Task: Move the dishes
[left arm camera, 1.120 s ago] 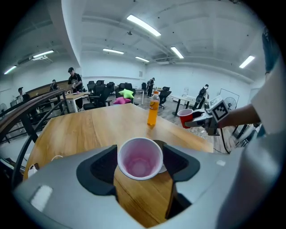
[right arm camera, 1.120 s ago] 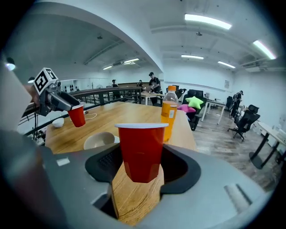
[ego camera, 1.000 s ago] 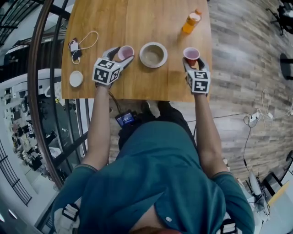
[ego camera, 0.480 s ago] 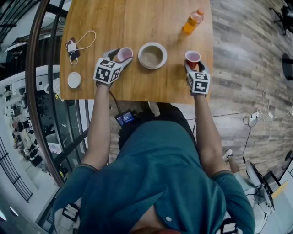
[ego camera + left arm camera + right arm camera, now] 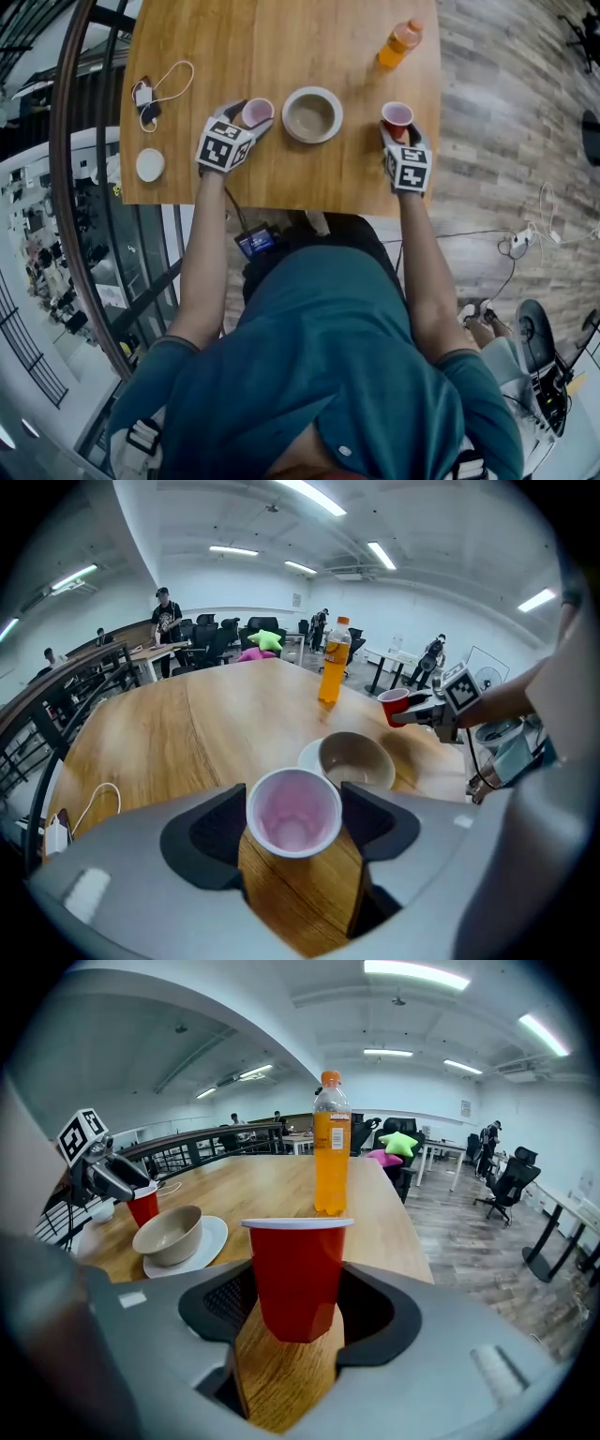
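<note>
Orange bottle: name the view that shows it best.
The right gripper view: the orange bottle stands upright, whole and large, behind the red cup. The left gripper view shows it smaller and farther off; the head view shows it foreshortened from above.

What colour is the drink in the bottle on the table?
Orange; the bottle shows best in the right gripper view.

Big open-plan office, white walls [image 5: 244, 588], white ceiling, long strip lights [image 5: 417, 976] all on, pretty bright. Wood table [image 5: 281, 56] mid-shot, warm brown top. Floor [image 5: 506, 141] grey-brown planks, laminate look. Dark curved railing [image 5: 66, 700] runs just beside table's left edge, lower level visible through it. Black office chairs [image 5: 511, 1180] and desks [image 5: 562, 1208] further back. White power strip with cable [image 5: 518, 246] loose on floor, right side.
</note>
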`<state>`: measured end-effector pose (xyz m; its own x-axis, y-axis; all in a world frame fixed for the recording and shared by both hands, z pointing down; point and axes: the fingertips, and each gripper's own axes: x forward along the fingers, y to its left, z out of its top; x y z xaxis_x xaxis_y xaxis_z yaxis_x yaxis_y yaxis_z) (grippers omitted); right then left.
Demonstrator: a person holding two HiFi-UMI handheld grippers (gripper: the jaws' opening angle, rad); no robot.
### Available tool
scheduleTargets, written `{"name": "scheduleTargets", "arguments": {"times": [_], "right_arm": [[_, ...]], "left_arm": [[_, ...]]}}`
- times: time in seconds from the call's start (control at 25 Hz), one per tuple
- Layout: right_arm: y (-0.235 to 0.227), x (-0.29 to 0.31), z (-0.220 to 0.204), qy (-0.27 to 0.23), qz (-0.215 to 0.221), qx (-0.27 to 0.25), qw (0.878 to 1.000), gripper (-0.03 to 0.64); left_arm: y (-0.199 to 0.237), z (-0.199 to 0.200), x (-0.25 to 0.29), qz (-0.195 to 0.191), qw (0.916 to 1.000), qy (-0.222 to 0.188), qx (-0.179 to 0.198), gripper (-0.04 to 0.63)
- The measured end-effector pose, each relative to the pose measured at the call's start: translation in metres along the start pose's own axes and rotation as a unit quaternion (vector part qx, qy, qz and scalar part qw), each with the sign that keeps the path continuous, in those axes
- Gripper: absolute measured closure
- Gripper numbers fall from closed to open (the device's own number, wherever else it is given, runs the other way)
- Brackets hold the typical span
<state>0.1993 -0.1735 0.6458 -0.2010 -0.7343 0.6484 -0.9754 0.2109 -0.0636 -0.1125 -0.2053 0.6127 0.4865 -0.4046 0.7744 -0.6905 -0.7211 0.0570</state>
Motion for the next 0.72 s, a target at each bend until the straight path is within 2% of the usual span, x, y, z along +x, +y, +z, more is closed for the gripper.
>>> {"name": "scheduleTargets", "arguments": {"times": [0.4,0.72], "right_arm": [[0.001,0.008,-0.004,-0.017,0.010,-0.004,1.000,0.347],[0.004,0.009,-0.034,-0.009,0.026,0.002,1.000,0.345]], "left_arm": [[-0.003,-0.005,0.010,-0.004,0.9995,0.020,0.023,0.281],[-0.007,-0.007,0.015,-0.008,0.9993,0.022,0.029,0.279]]}}
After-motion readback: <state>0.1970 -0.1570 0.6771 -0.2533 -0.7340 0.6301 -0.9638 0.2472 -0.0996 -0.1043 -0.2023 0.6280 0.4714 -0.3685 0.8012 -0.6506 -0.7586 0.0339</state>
